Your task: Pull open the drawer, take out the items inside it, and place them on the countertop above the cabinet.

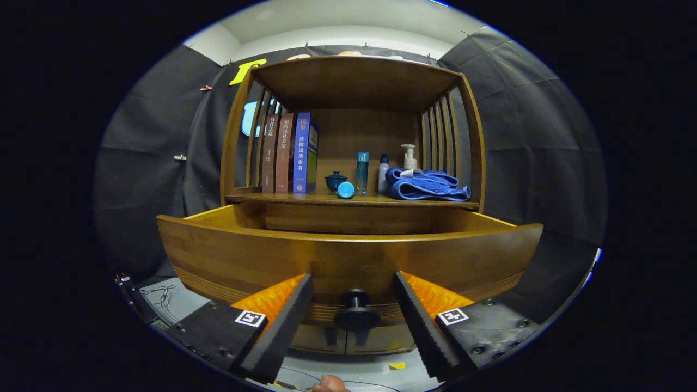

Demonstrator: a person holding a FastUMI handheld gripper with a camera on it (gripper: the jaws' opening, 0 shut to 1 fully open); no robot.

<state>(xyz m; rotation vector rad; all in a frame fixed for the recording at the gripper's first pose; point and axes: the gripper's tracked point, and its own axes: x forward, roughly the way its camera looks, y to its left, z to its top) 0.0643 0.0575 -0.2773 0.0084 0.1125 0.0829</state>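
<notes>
The wooden drawer (pixel 348 256) stands pulled out from the cabinet, its front panel close ahead of me. Its black round knob (pixel 356 311) sits between my two fingers, a clear gap on each side. My gripper (pixel 354 288) is open, its black ridged fingers (pixel 283 326) untouched by the knob. The drawer's inside is hidden behind the front panel. Above it, the countertop (pixel 305 197) holds a blue folded towel (pixel 427 185), a blue round lid (pixel 346 189), a dark teacup (pixel 335 180), a tall blue bottle (pixel 362 170), a small bottle (pixel 384 173) and a white pump bottle (pixel 409 158).
Three upright books (pixel 288 152) lean at the countertop's left against the slatted side. A wooden top shelf (pixel 356 76) roofs the space. Cables lie on the grey floor (pixel 169 296) at the lower left. A fingertip (pixel 326 384) shows below the fingers.
</notes>
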